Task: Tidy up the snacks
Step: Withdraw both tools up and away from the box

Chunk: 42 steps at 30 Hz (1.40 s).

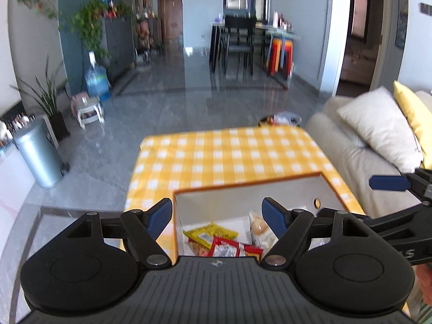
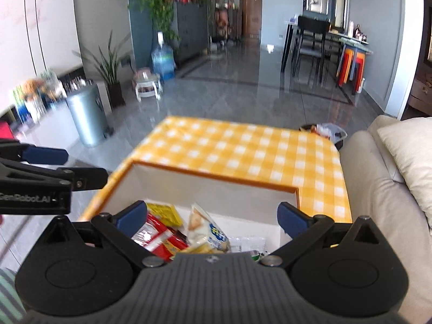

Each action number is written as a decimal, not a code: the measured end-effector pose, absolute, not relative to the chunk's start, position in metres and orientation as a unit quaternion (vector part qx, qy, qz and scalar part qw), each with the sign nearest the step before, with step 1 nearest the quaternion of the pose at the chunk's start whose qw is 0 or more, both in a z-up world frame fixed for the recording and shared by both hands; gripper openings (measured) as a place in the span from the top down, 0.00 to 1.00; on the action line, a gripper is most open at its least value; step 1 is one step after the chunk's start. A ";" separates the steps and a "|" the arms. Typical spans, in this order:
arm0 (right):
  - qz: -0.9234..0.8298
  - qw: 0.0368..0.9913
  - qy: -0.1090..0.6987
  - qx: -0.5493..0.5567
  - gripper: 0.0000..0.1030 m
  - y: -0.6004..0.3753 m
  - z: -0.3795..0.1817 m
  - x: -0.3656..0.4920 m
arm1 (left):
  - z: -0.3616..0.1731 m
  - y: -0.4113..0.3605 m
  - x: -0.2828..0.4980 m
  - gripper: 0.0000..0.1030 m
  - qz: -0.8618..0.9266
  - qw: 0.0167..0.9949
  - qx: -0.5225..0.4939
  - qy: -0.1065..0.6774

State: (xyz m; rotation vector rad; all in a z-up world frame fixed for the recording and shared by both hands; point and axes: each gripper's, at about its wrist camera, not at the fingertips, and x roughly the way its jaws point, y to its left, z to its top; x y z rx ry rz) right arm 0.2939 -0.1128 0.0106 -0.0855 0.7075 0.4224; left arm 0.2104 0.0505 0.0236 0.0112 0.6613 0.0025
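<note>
Snack packets [image 2: 162,236] already heaped inside white box [image 1: 286,189]; checked tabletop [image 1: 229,156] otherwise bare. Both jaws spread, empty. Likely near done.

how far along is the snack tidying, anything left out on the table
Mostly done, it seems. The snack packets lie inside the white box, a pale biscuit bag among them. Nothing is in hand: the left gripper and right gripper both hang open and empty above the box. The visible yellow checked tablecloth shows no loose snacks.
</note>
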 end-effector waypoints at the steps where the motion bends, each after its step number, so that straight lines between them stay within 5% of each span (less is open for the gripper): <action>1: 0.208 0.917 0.339 -0.028 0.04 -0.118 0.016 0.287 | 0.027 0.049 0.204 0.13 0.004 0.950 0.008 0.312; 20: 0.162 0.952 0.258 0.013 0.04 -0.151 0.017 0.156 | 0.007 0.030 0.108 0.07 0.076 0.966 0.041 0.242; 42: 0.136 0.954 0.265 -0.025 0.04 -0.136 -0.036 0.145 | -0.055 0.018 0.109 0.05 0.067 0.942 0.036 0.326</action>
